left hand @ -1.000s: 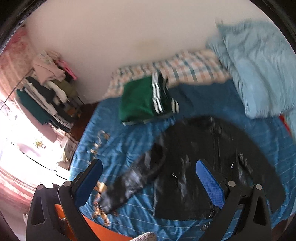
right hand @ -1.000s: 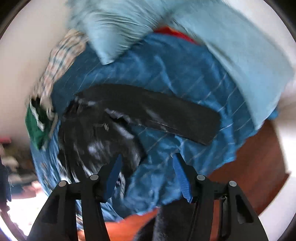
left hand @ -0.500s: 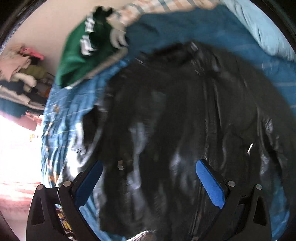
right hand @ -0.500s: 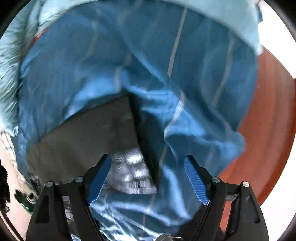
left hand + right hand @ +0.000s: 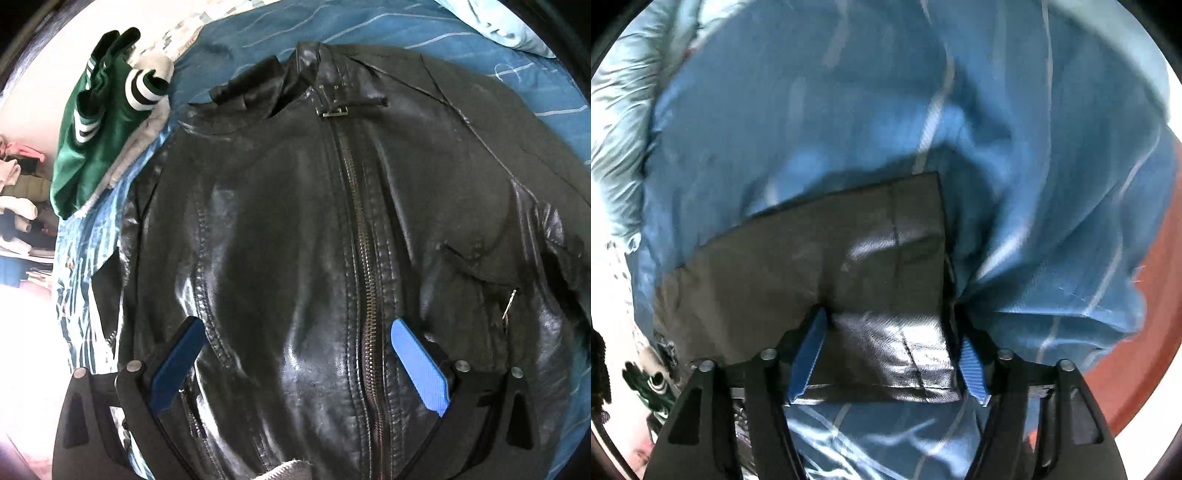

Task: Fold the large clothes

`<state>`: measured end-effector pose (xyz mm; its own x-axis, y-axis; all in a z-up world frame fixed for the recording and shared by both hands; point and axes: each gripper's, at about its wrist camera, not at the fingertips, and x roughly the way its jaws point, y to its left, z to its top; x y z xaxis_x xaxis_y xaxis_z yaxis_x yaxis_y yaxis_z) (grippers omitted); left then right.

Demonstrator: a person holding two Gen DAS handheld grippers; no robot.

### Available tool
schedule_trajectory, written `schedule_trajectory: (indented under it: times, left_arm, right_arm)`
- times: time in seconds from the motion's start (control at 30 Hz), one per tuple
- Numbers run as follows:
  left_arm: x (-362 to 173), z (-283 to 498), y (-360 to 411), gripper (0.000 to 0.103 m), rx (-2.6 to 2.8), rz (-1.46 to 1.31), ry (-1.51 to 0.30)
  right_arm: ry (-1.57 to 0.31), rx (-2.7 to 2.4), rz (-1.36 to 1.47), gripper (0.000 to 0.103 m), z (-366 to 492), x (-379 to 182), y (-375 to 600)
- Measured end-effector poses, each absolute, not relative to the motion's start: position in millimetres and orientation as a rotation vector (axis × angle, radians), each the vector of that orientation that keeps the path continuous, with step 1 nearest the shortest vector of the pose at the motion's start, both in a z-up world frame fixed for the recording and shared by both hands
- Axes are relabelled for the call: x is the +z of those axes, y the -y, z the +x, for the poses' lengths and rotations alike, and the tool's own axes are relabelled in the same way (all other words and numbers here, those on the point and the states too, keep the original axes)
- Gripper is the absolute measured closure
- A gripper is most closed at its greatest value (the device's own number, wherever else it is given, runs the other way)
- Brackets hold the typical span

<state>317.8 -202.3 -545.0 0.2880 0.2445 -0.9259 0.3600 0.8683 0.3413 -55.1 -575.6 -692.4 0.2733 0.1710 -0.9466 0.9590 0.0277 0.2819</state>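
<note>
A black leather jacket (image 5: pixel 295 221) lies front-up on a bed covered with a blue striped sheet (image 5: pixel 424 26), its zip (image 5: pixel 364 258) closed and running down the middle, its collar strap buckled at the far end. The left tool (image 5: pixel 295 350) points steeply down over the lower front of the jacket, its two blue pads (image 5: pixel 417 365) spread wide on either side of the zip; nothing is gripped between them, and whether the tips touch the leather cannot be told. A folded green garment (image 5: pixel 96 129) with white stripes sits on the bed beyond the jacket's shoulder, at the upper left of that view, and hanging clothes (image 5: pixel 18 192) show at the far left edge. In the right wrist view, the right tool (image 5: pixel 892 354) straddles the end of a dark sleeve (image 5: pixel 849 266) that lies flat on the sheet; its jaws are closing, with the cuff between the pads, the blue pads right at the cuff's two edges. A pale blue pillow (image 5: pixel 617 147) borders the sheet at the left, and reddish-brown floor (image 5: pixel 1156 332) shows past the bed's edge at the right.
</note>
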Motion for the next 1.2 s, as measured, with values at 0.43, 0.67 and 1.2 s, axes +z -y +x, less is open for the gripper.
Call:
schedule_trajectory:
  times: [0.43,0.67,1.2]
  left_arm:
    - [-524,309,197,0.000,-0.138,0.523,-1.293]
    - [-535,306,190,0.000,-0.137,0.528,-1.322]
    - [-499,344,141,0.000,0.024,0.425,-1.312]
  right_arm:
    - [-0.880,-0.768,1.325,0.094,-24,-569,564]
    - [-1.134,-0.857,1.397,0.040,-24,-661,582]
    - [-0.775,-0.595,1.297,0.093,69,-493,561]
